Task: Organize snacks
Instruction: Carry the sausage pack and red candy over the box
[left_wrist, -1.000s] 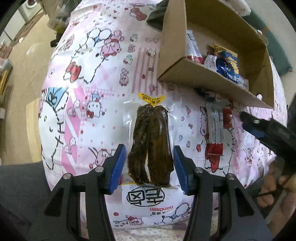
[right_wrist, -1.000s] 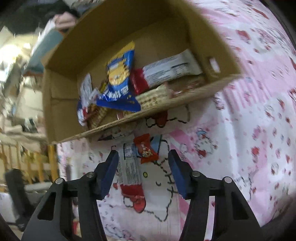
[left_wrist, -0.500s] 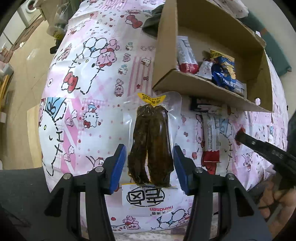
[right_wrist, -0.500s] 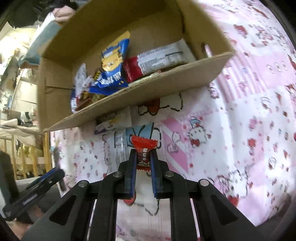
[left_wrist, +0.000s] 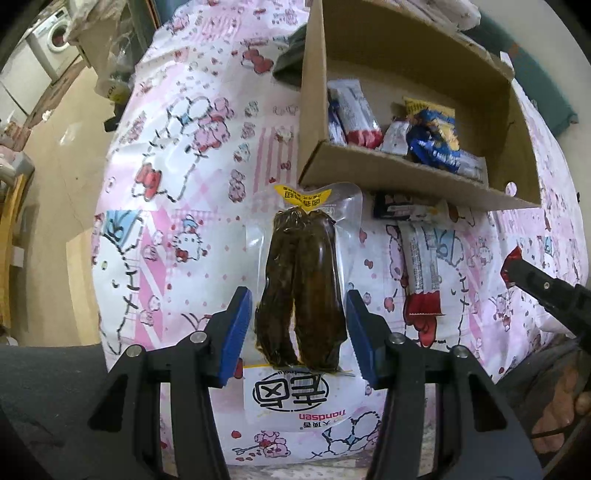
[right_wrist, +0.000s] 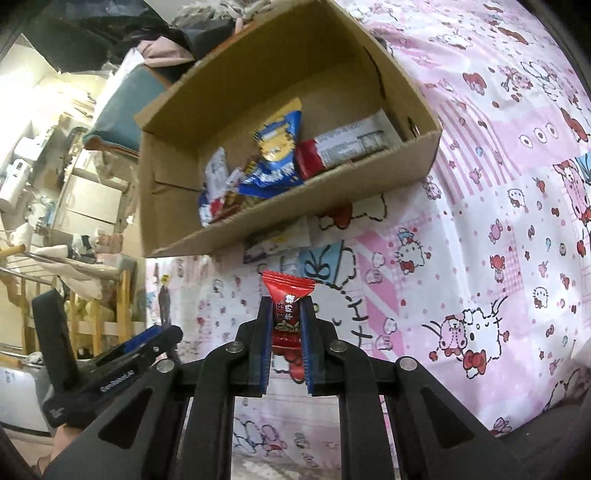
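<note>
On the clear vacuum pack (left_wrist: 301, 291) between your left jaws you can read a white label (left_wrist: 295, 398) at the near end, upside down to the camera: a large Chinese character in a rounded frame, and under it the red word "tiandsen" with small Chinese characters beside it. The yellow tab (left_wrist: 303, 196) at its far end carries dark Chinese print, too small for you to make out. The red candy (right_wrist: 288, 314) in your right jaws shows white Chinese characters down its wrapper; they look like "牛奶糖". The other gripper's black side (right_wrist: 114, 380) bears small white lettering you cannot read.
</note>
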